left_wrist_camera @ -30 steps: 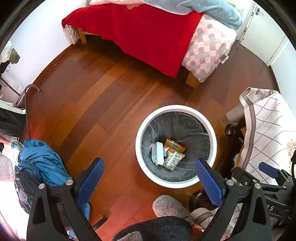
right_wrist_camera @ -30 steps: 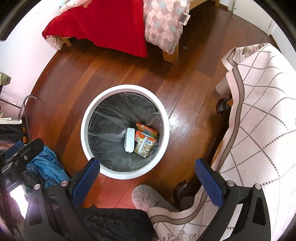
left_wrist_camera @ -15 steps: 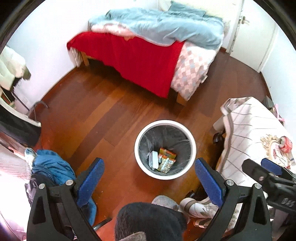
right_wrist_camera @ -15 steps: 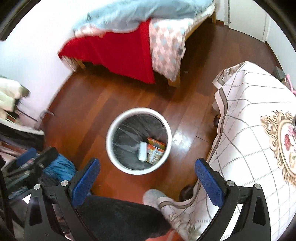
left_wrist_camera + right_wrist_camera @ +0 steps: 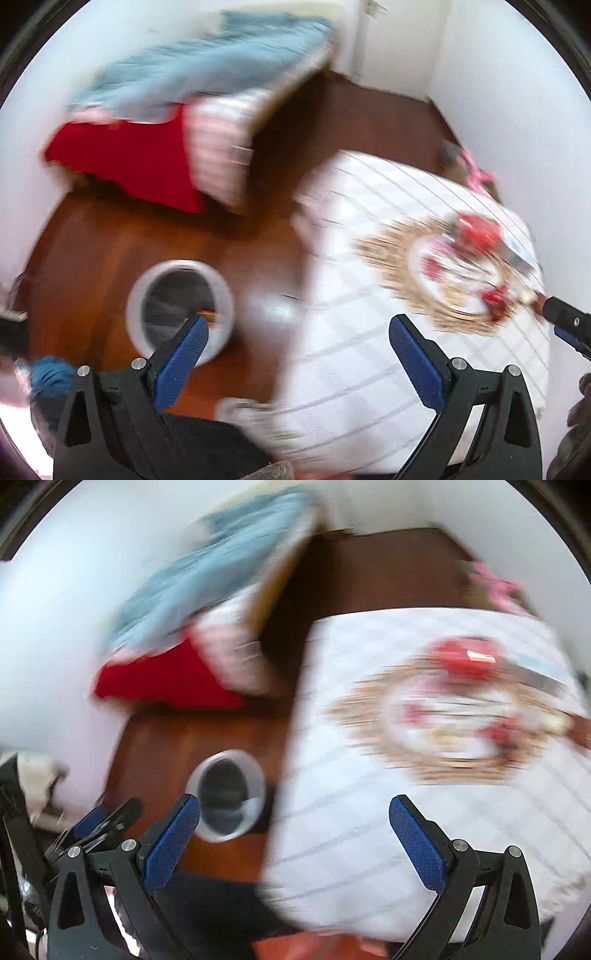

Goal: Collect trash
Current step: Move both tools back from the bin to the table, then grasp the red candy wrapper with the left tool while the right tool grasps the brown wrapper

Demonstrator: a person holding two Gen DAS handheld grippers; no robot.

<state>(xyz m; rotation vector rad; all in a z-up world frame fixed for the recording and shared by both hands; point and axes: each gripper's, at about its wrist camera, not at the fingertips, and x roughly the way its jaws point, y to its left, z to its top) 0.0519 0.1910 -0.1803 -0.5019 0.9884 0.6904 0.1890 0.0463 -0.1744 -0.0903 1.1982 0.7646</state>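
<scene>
You've swung up from the bin (image 5: 181,299) toward the table (image 5: 369,812). Both tongs, left (image 5: 297,349) and right (image 5: 293,830), wide, empty. Blurred red trash (image 5: 465,659) sits near table's far edge, ahead-right; right nearer.

Both views blurred. Round white plastic trash bin (image 5: 180,300) (image 5: 226,794) stands on the dark wooden plank floor (image 5: 110,258) (image 5: 166,746), left of the table.

Table under a white quilted cloth with a tan embroidered medallion (image 5: 369,350) (image 5: 369,812) fills the right half of each view. On the medallion, toward the far right edge, sits a small red object (image 5: 478,230) (image 5: 466,659); too smeared to identify.

Bed with red cover, checked sheet and pale blue duvet (image 5: 177,122) (image 5: 192,627) lies beyond the bin, against the far wall, duvet on top.

Blue crumpled garment (image 5: 48,373) lies on the floor left of the bin, near the left view's edge.
</scene>
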